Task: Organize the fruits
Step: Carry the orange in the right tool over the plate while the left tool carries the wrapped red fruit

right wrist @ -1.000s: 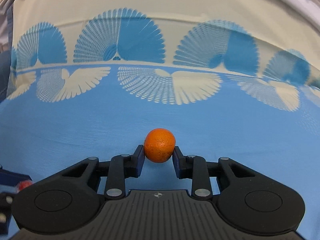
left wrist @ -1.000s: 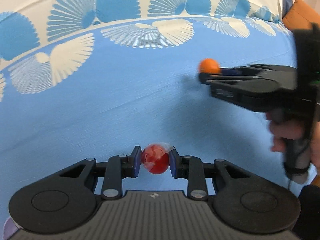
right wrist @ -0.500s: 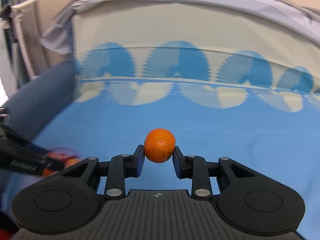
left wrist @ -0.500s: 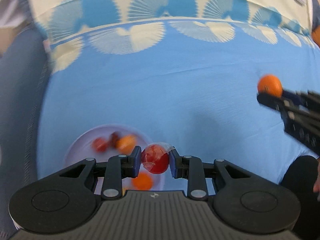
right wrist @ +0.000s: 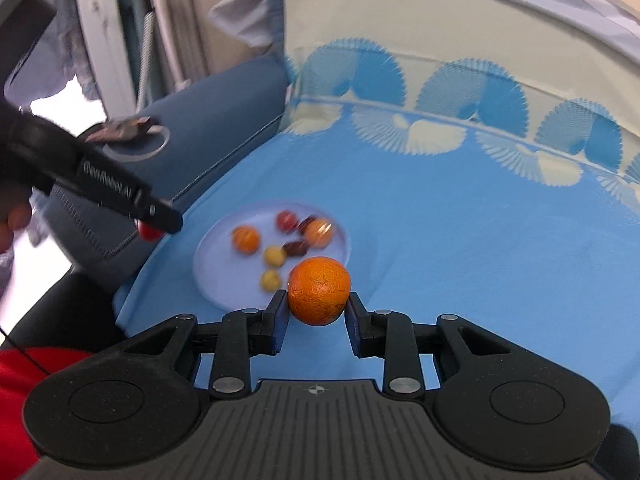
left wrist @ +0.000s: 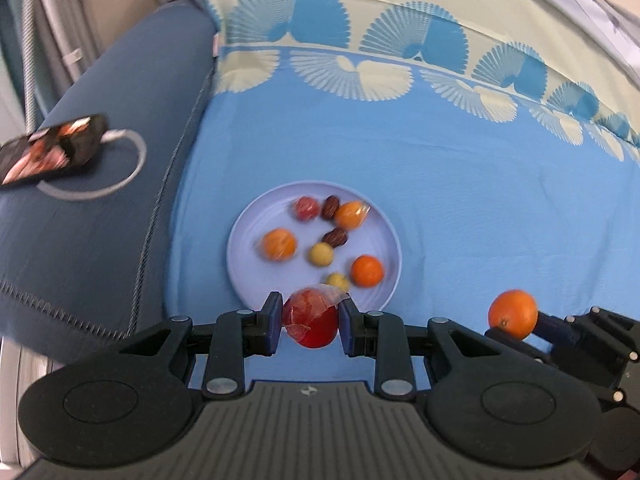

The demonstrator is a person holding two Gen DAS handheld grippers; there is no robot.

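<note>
My left gripper (left wrist: 310,326) is shut on a red fruit in clear wrap (left wrist: 311,322) and holds it above the near rim of a pale lilac plate (left wrist: 248,236). The plate lies on a blue cloth and holds several small fruits, orange, red, yellow and dark brown. My right gripper (right wrist: 318,314) is shut on an orange (right wrist: 319,290) and holds it above the cloth by the plate's near right side (right wrist: 208,276). The orange also shows in the left wrist view (left wrist: 513,314). The left gripper shows in the right wrist view (right wrist: 154,226), left of the plate.
A dark blue cushioned arm (left wrist: 100,208) rises left of the cloth, with a phone-like object (left wrist: 52,150) and a white cable loop on it. The blue cloth with a fan pattern (left wrist: 460,168) stretches right and back. A red garment (right wrist: 16,400) is at lower left.
Both grippers have swung left, each holding its fruit. The plate of fruits has come into full view ahead of them, and the dark blue arm now shows on the left.
</note>
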